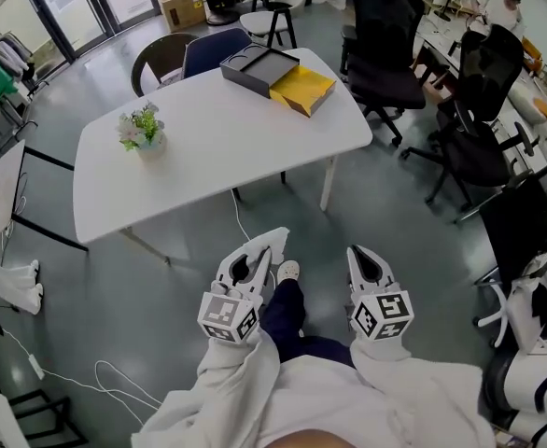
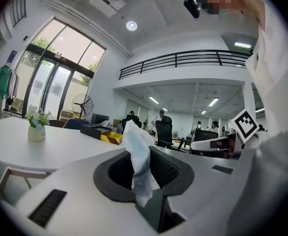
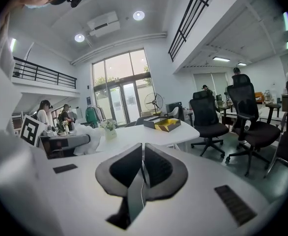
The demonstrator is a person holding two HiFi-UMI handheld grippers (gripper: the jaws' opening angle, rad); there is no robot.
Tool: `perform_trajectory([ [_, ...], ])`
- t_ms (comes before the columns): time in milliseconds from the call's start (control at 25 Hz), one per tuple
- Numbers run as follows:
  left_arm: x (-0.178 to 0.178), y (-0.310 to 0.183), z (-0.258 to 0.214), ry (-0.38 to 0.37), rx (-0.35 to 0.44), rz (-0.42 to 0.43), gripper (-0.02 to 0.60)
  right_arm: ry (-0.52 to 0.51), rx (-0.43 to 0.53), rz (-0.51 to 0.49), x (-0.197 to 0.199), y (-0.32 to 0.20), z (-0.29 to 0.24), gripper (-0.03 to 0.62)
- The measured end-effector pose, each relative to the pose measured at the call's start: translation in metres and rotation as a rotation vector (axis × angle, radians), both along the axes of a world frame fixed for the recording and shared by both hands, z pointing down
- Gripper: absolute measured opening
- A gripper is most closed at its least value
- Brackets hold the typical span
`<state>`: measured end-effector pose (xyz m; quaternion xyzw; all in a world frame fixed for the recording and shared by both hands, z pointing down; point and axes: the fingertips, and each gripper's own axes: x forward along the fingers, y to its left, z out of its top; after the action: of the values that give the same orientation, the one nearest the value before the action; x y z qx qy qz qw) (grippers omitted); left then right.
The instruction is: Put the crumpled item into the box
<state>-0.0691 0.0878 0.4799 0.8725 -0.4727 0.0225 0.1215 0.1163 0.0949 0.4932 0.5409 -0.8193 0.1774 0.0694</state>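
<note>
My left gripper (image 1: 266, 255) is shut on a crumpled white tissue (image 1: 275, 242), which sticks up between the dark pads (image 2: 163, 168) in the left gripper view as a tall white wad (image 2: 137, 154). My right gripper (image 1: 360, 256) is beside it, shut with nothing between its fingers (image 3: 156, 166). Both hang over the grey floor, short of the white table (image 1: 217, 138). The box (image 1: 259, 69) is dark grey and lies open at the table's far edge, with a yellow part (image 1: 302, 89) next to it. It also shows far off as the box (image 2: 96, 130) and the box (image 3: 159, 123).
A small potted plant (image 1: 142, 130) stands on the table's left part. Black office chairs (image 1: 385, 49) stand to the right, and two chairs (image 1: 191, 54) behind the table. A white cable (image 1: 115, 376) lies on the floor at the lower left. Desks with people fill the far right.
</note>
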Motion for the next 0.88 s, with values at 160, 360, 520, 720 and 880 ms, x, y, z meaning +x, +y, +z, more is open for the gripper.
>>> perform_trajectory([
  [160, -0.003, -0.036, -0.01, -0.003, 0.016, -0.001, 0.08, -0.005, 0.011, -0.008, -0.005, -0.037, -0.008, 0.04],
  [360, -0.007, -0.079, -0.021, -0.012, 0.03, 0.002, 0.08, -0.009, 0.019, -0.007, -0.009, -0.079, -0.018, 0.04],
  [520, -0.007, -0.112, -0.024, -0.013, 0.04, 0.009, 0.08, -0.014, 0.028, 0.002, -0.01, -0.11, -0.023, 0.04],
  [720, -0.01, -0.145, -0.03, -0.012, 0.053, 0.019, 0.08, -0.025, 0.044, 0.007, -0.014, -0.144, -0.029, 0.04],
  [880, -0.012, -0.167, -0.025, -0.003, 0.042, 0.024, 0.08, -0.034, 0.034, 0.01, -0.018, -0.165, -0.024, 0.039],
])
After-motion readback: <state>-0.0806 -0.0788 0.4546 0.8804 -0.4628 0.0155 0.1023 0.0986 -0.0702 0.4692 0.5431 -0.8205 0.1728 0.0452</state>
